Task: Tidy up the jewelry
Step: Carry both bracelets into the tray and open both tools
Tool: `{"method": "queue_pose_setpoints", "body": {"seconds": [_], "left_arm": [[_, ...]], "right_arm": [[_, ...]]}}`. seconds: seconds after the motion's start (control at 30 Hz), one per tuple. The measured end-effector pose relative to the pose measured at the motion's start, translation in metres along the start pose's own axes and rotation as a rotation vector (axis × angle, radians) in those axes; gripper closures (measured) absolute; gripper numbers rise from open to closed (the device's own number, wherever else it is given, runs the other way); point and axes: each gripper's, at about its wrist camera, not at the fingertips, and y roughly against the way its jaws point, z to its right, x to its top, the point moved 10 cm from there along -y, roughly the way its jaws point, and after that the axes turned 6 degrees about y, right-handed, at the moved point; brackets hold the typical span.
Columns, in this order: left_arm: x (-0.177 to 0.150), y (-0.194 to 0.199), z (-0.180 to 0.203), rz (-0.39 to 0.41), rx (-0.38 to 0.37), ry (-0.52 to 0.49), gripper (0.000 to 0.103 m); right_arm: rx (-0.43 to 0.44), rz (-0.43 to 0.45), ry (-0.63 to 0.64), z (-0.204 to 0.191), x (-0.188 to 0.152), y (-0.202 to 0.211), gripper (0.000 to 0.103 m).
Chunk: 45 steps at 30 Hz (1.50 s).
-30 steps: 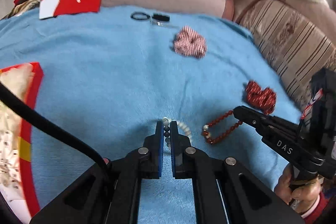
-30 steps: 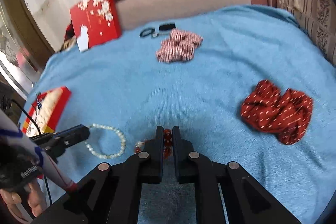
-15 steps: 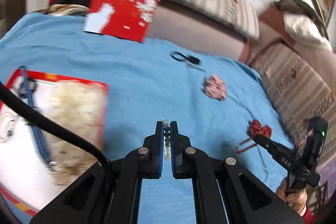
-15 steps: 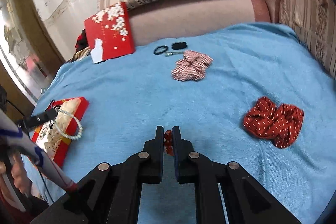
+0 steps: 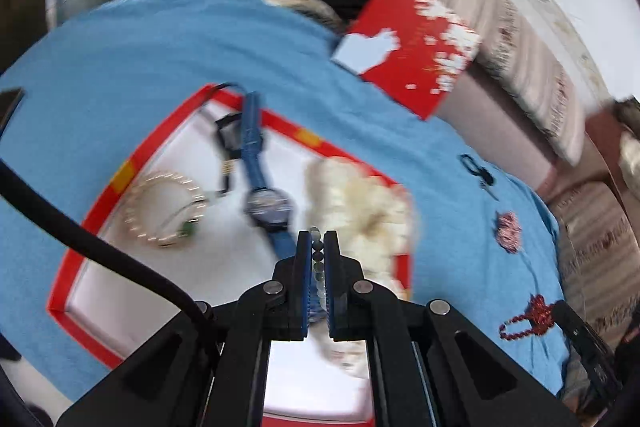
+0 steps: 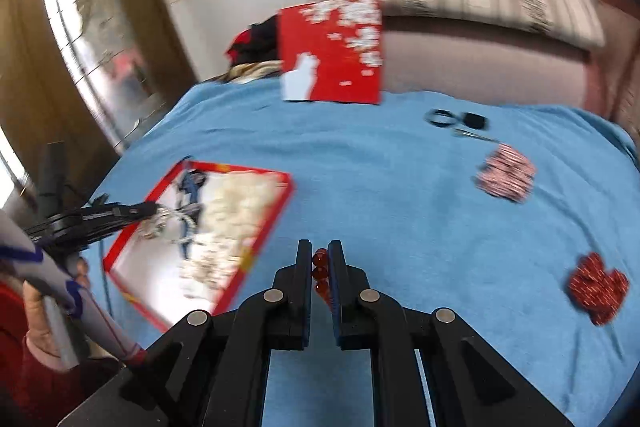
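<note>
Left claw [image 5: 318,247]: clamped on pearl bracelet [image 5: 317,259], above red tray [image 5: 132,163]. Right claw [image 6: 320,259]: clamped on red bead bracelet [image 6: 320,273], right of tray.

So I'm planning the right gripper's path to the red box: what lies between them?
Only bare blue blanket lies between the right gripper, holding the red bead bracelet, and the red box, as the right wrist view shows.

The left gripper [image 5: 317,247], clamped on the pearl bracelet [image 5: 317,259], has moved from the blue blanket [image 5: 160,39] to above the red tray [image 5: 132,163], now filling the centre-left of the left wrist frame. The right gripper [image 6: 320,263] has lifted the red bead bracelet [image 6: 320,273] off the blanket; in its frame the tray has shifted toward the lower centre.
</note>
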Motion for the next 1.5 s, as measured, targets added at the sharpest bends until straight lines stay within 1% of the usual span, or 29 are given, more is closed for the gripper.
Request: {"method": "queue_pose_setpoints", "body": {"seconds": [0.13, 0.23, 0.3, 0.33, 0.4, 0.47, 0.53, 0.67, 0.77, 0.93, 1.17, 1.23, 1.3, 1.37, 1.5], "left_arm": [[0.006, -0.005, -0.043, -0.017, 0.074, 0.068, 0.098], [0.004, -0.012, -0.070, -0.058, 0.113, 0.122, 0.098], [0.001, -0.015, -0.085, -0.084, 0.142, 0.155, 0.098], [-0.001, -0.017, -0.095, -0.096, 0.169, 0.175, 0.098], [-0.002, -0.017, -0.108, -0.104, 0.202, 0.201, 0.098], [-0.001, -0.013, -0.119, -0.093, 0.224, 0.225, 0.098], [0.002, -0.006, -0.123, -0.071, 0.223, 0.234, 0.098], [0.012, 0.006, -0.130, -0.018, 0.257, 0.226, 0.098], [0.014, 0.008, -0.136, -0.016, 0.260, 0.235, 0.098], [0.018, 0.012, -0.139, -0.007, 0.254, 0.247, 0.098], [0.022, 0.014, -0.137, 0.020, 0.266, 0.249, 0.098], [0.022, 0.015, -0.137, 0.021, 0.272, 0.244, 0.098], [0.021, 0.018, -0.138, 0.024, 0.275, 0.243, 0.098], [0.020, 0.019, -0.139, 0.026, 0.273, 0.250, 0.097], [0.020, 0.018, -0.138, 0.025, 0.269, 0.240, 0.097]], "right_arm": [[0.066, -0.036, 0.050, -0.048, 0.010, -0.020, 0.094], [0.111, -0.069, 0.095, -0.089, 0.015, -0.040, 0.094], [0.137, -0.093, 0.107, -0.110, 0.016, -0.054, 0.094], [0.154, -0.108, 0.107, -0.121, 0.018, -0.062, 0.094], [0.183, -0.135, 0.097, -0.140, 0.021, -0.078, 0.094], [0.210, -0.159, 0.087, -0.158, 0.026, -0.093, 0.094], [0.236, -0.173, 0.072, -0.175, 0.033, -0.108, 0.094], [0.311, -0.185, -0.005, -0.195, 0.041, -0.123, 0.094], [0.333, -0.210, -0.039, -0.201, 0.033, -0.137, 0.094], [0.297, -0.280, -0.055, -0.193, 0.005, -0.162, 0.094], [0.269, -0.326, -0.021, -0.183, -0.023, -0.158, 0.093], [0.263, -0.339, -0.005, -0.182, -0.029, -0.155, 0.088], [0.250, -0.334, 0.022, -0.181, -0.031, -0.149, 0.064], [0.240, -0.318, 0.052, -0.179, -0.031, -0.140, 0.060], [0.185, -0.253, 0.146, -0.176, -0.014, -0.129, 0.060]]}}
